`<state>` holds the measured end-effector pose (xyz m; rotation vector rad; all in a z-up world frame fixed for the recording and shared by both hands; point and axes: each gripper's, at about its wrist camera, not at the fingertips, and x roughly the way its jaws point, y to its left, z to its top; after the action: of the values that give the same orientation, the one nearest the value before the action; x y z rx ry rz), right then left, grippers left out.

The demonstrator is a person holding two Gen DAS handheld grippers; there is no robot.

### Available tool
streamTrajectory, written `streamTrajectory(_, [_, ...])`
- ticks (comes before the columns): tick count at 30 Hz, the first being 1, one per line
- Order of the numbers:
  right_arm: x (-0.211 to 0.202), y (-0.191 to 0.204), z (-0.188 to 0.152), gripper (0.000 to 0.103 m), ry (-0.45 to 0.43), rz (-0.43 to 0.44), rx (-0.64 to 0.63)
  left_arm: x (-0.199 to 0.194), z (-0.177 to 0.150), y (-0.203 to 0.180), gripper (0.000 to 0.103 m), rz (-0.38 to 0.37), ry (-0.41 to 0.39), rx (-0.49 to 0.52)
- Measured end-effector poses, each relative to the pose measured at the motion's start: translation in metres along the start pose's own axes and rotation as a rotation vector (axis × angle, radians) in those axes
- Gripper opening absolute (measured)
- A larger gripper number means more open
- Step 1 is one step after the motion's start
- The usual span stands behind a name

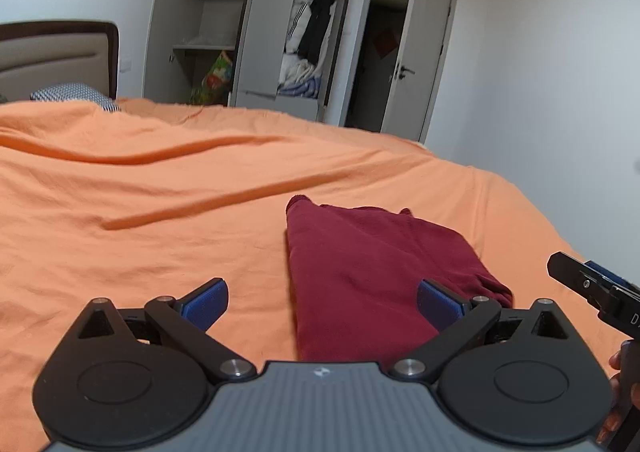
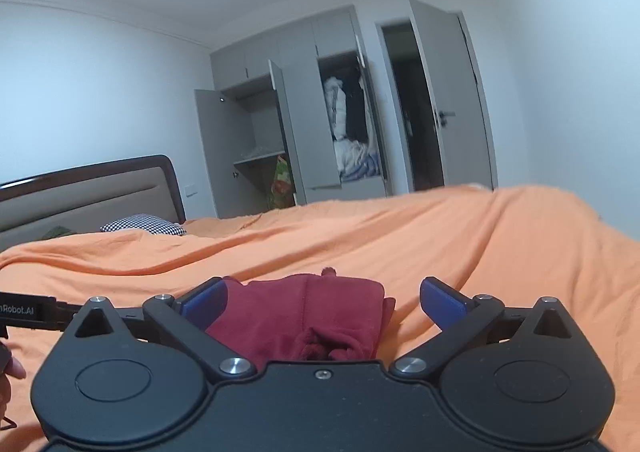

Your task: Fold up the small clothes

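Both grippers, left (image 1: 322, 304) and right (image 2: 322, 302), gape empty; folded maroon garment (image 1: 372, 264) lies ahead between jaws, bare orange bedsheet (image 1: 160, 219) all around.

Folded maroon garment (image 1: 372, 264) on orange bedspread (image 1: 160, 211), left hand-held gripper (image 1: 322, 302) agape

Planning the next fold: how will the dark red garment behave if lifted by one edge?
Probably floppy: the dark red garment lies in soft creases on the orange sheet. Likely light, and its folded layers may slide apart.
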<state>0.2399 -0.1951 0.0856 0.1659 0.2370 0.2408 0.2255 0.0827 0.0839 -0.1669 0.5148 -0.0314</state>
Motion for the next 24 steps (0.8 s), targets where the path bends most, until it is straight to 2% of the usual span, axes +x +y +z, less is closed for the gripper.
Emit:
streamTrajectory(6, [-0.053, 0.009, -0.009, 0.102, -0.037, 0.003, -0.024, -0.038, -0.024, -0.008, 0.103, 0.017, -0.046, 0.026])
streamTrajectory(13, [-0.097, 0.017, -0.038, 0.102, -0.022, -0.02, -0.067, -0.069, -0.062, -0.003, 0.103, 0.052, -0.073, 0.033])
streamTrajectory(24, [-0.116, 0.025, -0.069, 0.102, 0.029, -0.068, -0.108, -0.084, -0.093, 0.009, 0.103, 0.081, -0.093, 0.03])
